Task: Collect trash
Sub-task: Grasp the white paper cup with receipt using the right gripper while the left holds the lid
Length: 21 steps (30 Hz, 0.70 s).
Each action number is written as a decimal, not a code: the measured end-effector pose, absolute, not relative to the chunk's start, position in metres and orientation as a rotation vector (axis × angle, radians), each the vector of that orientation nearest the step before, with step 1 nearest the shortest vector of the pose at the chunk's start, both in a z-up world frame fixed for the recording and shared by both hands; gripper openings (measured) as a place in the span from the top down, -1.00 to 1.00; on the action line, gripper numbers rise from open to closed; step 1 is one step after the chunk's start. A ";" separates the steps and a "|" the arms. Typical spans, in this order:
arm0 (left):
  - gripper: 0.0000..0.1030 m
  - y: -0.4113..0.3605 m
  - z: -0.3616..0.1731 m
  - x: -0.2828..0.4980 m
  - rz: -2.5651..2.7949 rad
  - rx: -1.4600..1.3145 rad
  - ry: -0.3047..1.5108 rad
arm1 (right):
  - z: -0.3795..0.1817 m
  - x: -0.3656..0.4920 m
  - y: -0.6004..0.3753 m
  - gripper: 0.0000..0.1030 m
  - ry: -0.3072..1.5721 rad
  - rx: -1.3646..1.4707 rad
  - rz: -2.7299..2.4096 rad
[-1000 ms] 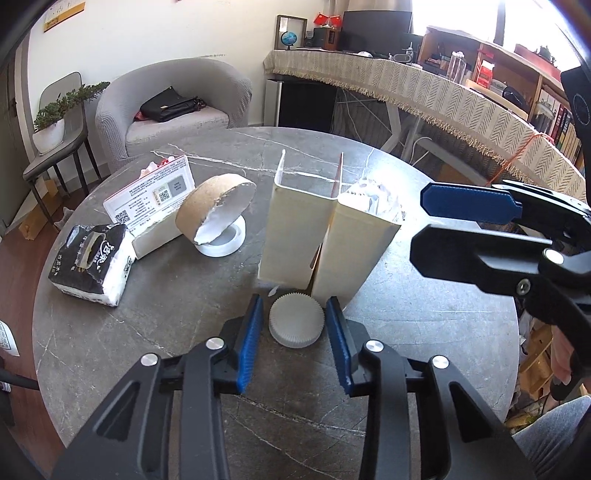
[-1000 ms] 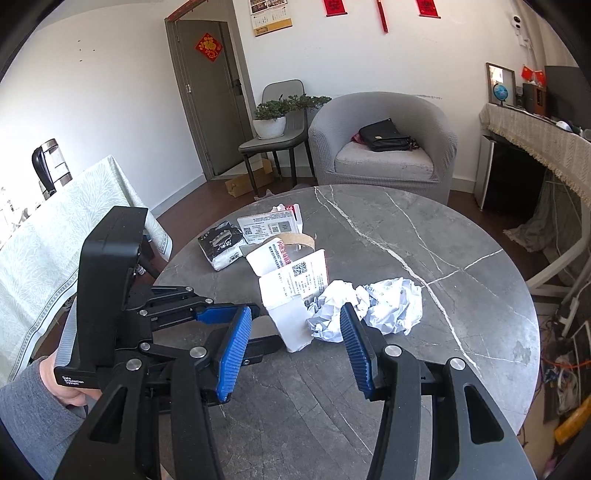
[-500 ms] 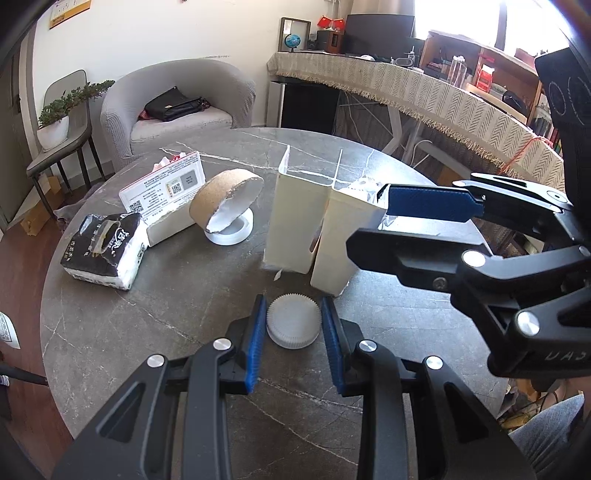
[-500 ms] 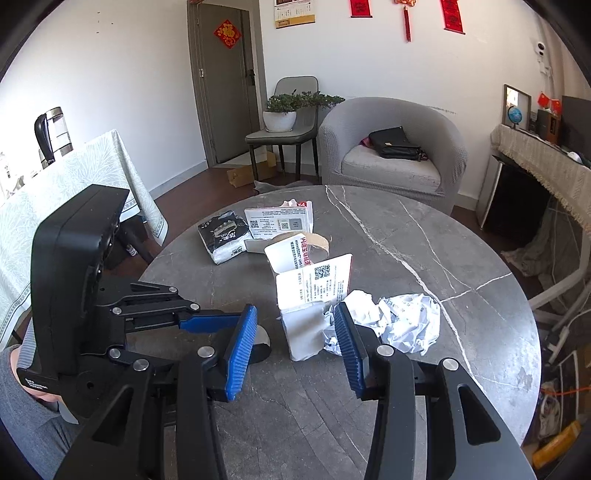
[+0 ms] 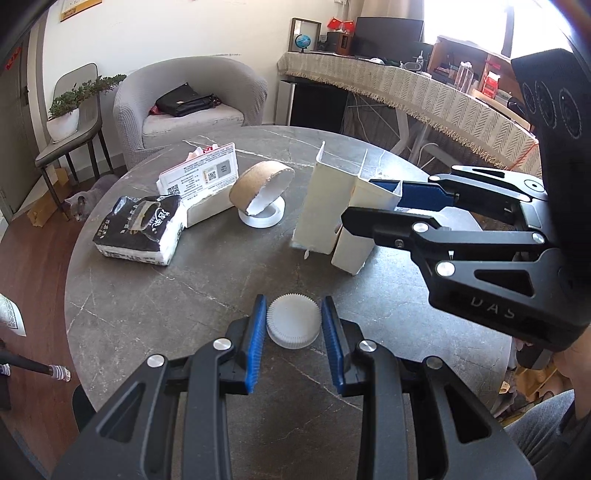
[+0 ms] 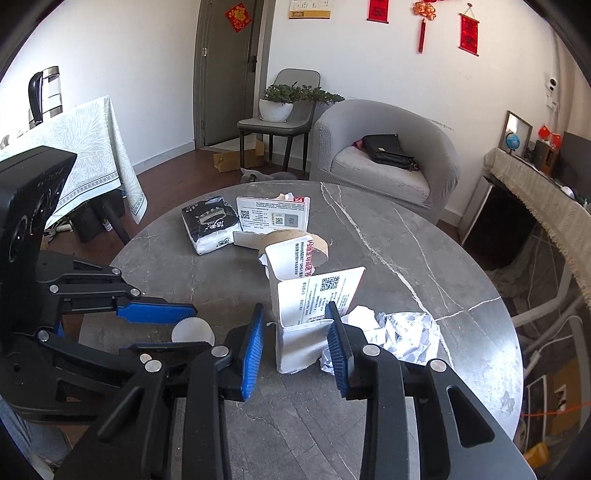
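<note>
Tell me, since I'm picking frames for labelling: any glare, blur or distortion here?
Left wrist view: window top right blown out, glare on the table beyond the boxes; strong fisheye bending, dark corners. Right wrist view: even light, sharp, same bending at the edges.

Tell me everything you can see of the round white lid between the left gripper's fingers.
The white lid is a flat round disc with a finely ribbed edge, plastic by its look, lying flat on the grey marble table. It sits between the blue-padded fingers of the left gripper; the fingers flank it closely, though contact is unclear. In the right wrist view only part of its toothed rim shows. The white cartons stand apart behind it.
</note>
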<state>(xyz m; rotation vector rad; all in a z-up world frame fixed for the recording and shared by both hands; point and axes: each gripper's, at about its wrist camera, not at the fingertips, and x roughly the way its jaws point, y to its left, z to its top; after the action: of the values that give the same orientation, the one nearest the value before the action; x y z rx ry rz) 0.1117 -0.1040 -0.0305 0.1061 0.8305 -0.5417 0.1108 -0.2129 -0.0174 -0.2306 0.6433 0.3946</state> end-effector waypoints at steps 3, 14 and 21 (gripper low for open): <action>0.37 -0.098 -0.029 0.110 -0.539 0.107 0.828 | -0.017 0.112 -0.210 0.53 0.649 -0.226 0.402; 0.37 -0.074 -0.013 0.103 -0.532 0.078 0.795 | -0.006 0.108 -0.192 0.54 0.628 -0.231 0.412; 0.37 -0.051 -0.003 0.096 -0.497 0.059 0.777 | 0.003 0.104 -0.176 0.54 0.615 -0.240 0.432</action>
<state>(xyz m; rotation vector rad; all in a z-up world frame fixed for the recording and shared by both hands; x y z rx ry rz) 0.0958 -0.0514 -0.0028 0.0591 0.7768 -0.4966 0.1038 -0.1759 0.0028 -0.2403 0.6152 0.4320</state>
